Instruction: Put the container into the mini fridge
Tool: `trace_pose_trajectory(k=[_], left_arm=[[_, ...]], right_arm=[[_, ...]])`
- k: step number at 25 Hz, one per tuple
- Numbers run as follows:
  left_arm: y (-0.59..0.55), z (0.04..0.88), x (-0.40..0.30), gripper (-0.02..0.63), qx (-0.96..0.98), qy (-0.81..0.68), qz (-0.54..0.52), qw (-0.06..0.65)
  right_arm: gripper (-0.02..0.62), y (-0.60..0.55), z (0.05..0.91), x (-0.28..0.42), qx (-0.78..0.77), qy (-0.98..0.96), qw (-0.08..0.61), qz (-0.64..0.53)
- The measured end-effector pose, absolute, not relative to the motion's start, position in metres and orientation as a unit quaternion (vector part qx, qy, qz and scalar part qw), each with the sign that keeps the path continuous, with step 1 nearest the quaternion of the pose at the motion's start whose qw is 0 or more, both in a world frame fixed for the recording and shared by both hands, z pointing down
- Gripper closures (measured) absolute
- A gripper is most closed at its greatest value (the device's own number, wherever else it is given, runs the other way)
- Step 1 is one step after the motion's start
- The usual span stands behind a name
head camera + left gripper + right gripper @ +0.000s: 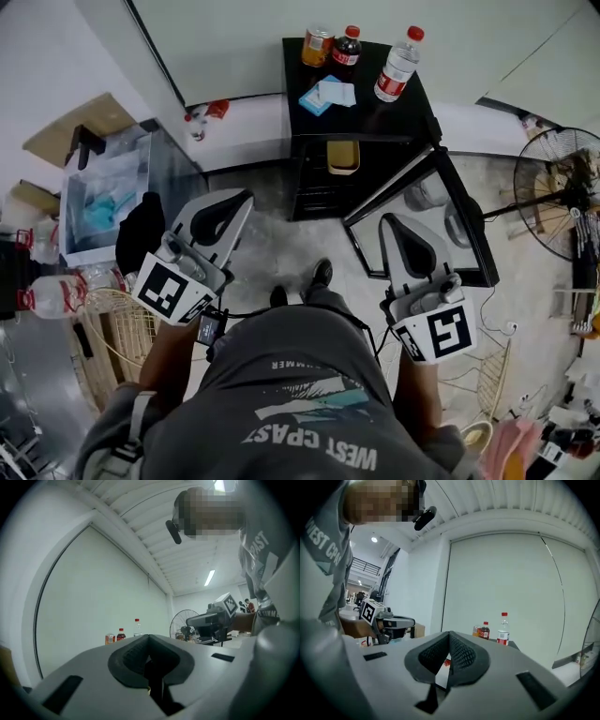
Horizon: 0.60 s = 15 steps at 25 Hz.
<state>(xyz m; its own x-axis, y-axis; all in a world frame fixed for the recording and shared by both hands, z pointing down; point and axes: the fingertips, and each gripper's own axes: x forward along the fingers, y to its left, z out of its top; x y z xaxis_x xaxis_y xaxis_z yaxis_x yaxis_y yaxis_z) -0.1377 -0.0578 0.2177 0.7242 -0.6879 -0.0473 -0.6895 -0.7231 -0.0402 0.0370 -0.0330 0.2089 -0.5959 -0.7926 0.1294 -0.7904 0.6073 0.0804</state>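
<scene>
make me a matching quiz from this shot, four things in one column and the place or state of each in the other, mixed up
Things:
1. container
2. water bottle
3. fan
4. door

Place or state:
a. swung open
b. on a shelf inside the fridge
c. standing on top of the fridge
d. on the floor at the right edge of the head view

Pairs: 1-b, 2-c, 3-d, 4-a
</scene>
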Motion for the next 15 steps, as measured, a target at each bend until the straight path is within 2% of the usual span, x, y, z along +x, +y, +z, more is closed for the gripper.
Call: trace_pose_trajectory(k=[15], left_arm=[[-0.0512, 0.2181, -0.1379, 0.591, -0.935, 0.354, 0.027, 0.004]], right_arm=[[0.569, -0.0276, 0.2029, 0.0399, 0.458, -0.885, 0.080, -0.016]])
